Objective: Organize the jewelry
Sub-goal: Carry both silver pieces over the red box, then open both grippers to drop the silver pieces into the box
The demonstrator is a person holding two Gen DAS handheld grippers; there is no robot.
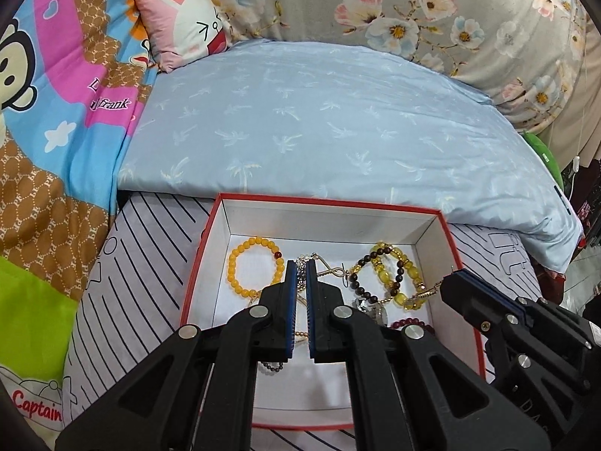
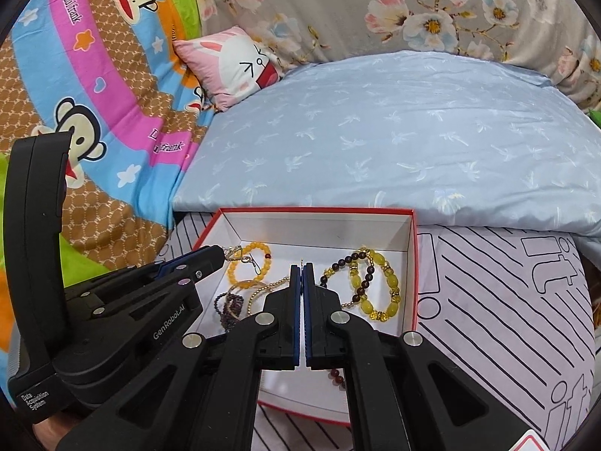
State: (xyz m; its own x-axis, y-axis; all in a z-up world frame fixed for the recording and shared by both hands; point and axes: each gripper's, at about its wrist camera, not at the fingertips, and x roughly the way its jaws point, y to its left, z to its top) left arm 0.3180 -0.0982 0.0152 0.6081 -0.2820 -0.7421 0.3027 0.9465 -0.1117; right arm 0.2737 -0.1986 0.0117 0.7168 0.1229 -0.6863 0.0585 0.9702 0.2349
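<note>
The red-edged box sat on a striped white cloth at the near edge of the bed, just in front of a pale blue pillow.

Inside the box lay the jewelry: an orange bead bracelet toward the far left, a yellow and dark bead bracelet toward the far right, a dark red bead strand near the right wall, and a small purple bead piece nearer the left front.

The left tongs hung over the middle of the box with their blue-padded fingers nearly together, pinching a sparkly silver chain between the pads; a thin gold-toned chain looped out just beside their tips.

The right tongs reached in from the right side of the box, their fingers pressed together. In the left wrist view a gold chain end seemed to run to their tip, and in the right wrist view only a fine sliver showed above the pads, so the grip was probable, not certain.

A pink rabbit cushion leaned far back, between a cartoon monkey blanket and a grey floral quilt.
</note>
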